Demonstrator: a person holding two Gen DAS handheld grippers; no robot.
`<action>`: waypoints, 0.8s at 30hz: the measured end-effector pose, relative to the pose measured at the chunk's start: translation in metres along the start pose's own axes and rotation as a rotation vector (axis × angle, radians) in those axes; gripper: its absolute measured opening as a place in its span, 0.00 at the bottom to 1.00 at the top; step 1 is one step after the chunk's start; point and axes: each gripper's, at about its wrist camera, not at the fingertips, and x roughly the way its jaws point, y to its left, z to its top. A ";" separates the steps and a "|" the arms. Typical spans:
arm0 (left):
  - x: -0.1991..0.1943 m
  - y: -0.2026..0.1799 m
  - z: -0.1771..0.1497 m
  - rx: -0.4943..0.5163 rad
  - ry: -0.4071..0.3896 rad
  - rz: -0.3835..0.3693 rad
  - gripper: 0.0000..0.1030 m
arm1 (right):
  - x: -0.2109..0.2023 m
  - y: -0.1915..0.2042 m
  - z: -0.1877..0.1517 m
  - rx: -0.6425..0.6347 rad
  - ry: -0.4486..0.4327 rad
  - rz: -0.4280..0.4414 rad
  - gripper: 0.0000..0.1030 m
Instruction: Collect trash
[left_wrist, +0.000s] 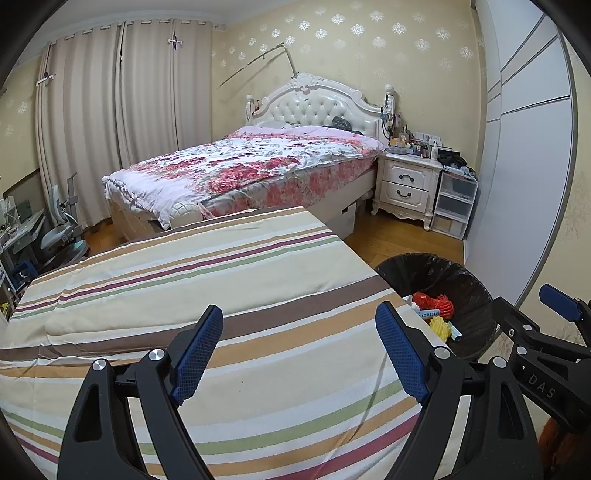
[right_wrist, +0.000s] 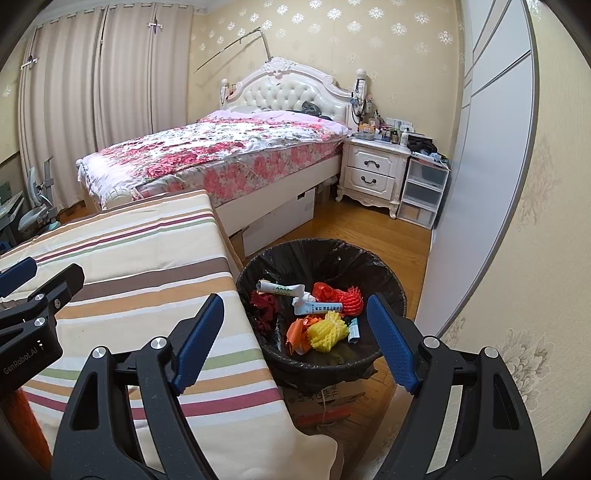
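Note:
A round bin with a black liner (right_wrist: 321, 254) stands on the floor by the right edge of the striped tabletop (right_wrist: 129, 258). Inside lie a yellow foam net (right_wrist: 328, 334), a red foam net (right_wrist: 351, 297), an orange wrapper (right_wrist: 298, 330), white tubes (right_wrist: 280, 288) and a dark red crumpled piece (right_wrist: 264, 306). My right gripper (right_wrist: 295, 301) is open above the bin's near rim, nothing between its pads. My left gripper (left_wrist: 299, 314) is open over the striped cloth (left_wrist: 221, 266), also holding nothing. The bin (left_wrist: 443, 269) shows to its right.
A cardboard box (right_wrist: 325, 398) lies under the bin's near side. Beyond are a floral bed (right_wrist: 221, 155), a white nightstand (right_wrist: 373, 173), plastic drawers (right_wrist: 421, 192) and a sliding wardrobe door (right_wrist: 480, 166). Wood floor (right_wrist: 369, 229) lies between them. A chair (left_wrist: 62, 229) stands far left.

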 end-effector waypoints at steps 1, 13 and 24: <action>0.000 0.000 0.000 0.000 0.001 0.000 0.80 | 0.000 0.000 0.000 0.000 0.000 0.000 0.76; 0.001 0.002 -0.001 -0.003 0.009 0.001 0.80 | 0.000 0.003 -0.002 -0.001 0.001 0.000 0.76; 0.002 0.002 -0.002 -0.004 0.014 0.004 0.80 | 0.000 0.002 -0.001 -0.002 0.003 0.001 0.76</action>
